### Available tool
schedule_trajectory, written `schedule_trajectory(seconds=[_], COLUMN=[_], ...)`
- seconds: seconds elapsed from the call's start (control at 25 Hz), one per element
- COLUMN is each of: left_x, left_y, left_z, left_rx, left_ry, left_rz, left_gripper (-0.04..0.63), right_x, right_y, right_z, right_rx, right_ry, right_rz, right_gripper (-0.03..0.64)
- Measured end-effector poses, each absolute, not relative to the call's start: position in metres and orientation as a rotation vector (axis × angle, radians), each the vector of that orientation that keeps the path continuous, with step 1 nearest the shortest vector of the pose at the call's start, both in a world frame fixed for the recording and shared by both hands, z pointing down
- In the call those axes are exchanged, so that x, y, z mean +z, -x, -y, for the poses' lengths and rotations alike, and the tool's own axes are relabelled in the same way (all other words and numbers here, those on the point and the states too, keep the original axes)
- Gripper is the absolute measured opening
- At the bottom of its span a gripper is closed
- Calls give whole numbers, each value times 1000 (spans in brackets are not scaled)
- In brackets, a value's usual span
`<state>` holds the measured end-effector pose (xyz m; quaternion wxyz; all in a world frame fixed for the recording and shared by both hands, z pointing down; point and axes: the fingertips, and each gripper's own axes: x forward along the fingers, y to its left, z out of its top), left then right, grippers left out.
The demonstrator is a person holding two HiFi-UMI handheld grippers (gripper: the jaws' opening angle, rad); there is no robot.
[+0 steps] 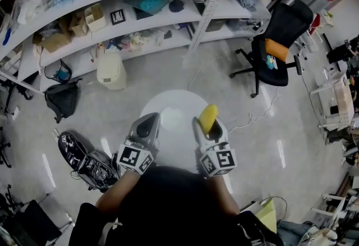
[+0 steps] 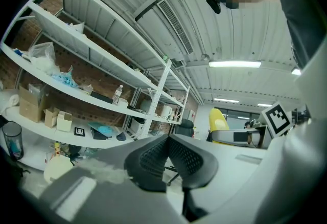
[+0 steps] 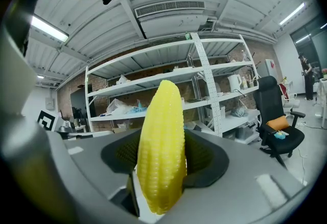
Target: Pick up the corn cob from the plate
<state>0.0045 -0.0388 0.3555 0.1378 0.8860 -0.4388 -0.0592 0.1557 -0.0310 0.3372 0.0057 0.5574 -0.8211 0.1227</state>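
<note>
A yellow corn cob [image 3: 162, 146] stands upright between the pads of my right gripper [image 3: 163, 154], which is shut on it. In the head view the cob [image 1: 208, 117] sticks out of that gripper [image 1: 209, 127] over the right side of a white round surface [image 1: 174, 113]. My left gripper [image 1: 147, 126] hangs beside it on the left. In the left gripper view its dark pads [image 2: 153, 159] meet at the tip with nothing between them. That view also catches the cob [image 2: 218, 120] off to the right. No plate can be made out.
Curved white shelves [image 1: 140, 26] with boxes and bags run across the back. A black office chair with an orange cushion [image 1: 277, 42] stands at the right. On the floor are a beige bin [image 1: 111, 69], a black bag [image 1: 63, 99] and a tangle of cables [image 1: 92, 166].
</note>
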Motion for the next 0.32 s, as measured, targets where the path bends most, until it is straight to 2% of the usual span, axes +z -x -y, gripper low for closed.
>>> schedule_trajectory(seconds=[0.32], left_x=[355], left_y=[-6], left_z=[39], left_rx=[-171], left_ry=[-2578], left_rz=[1257], left_gripper=[0], right_x=[336], right_y=[-156], right_z=[32], right_rx=[384], right_ry=[-1738], right_rz=[2571], right_gripper=[242])
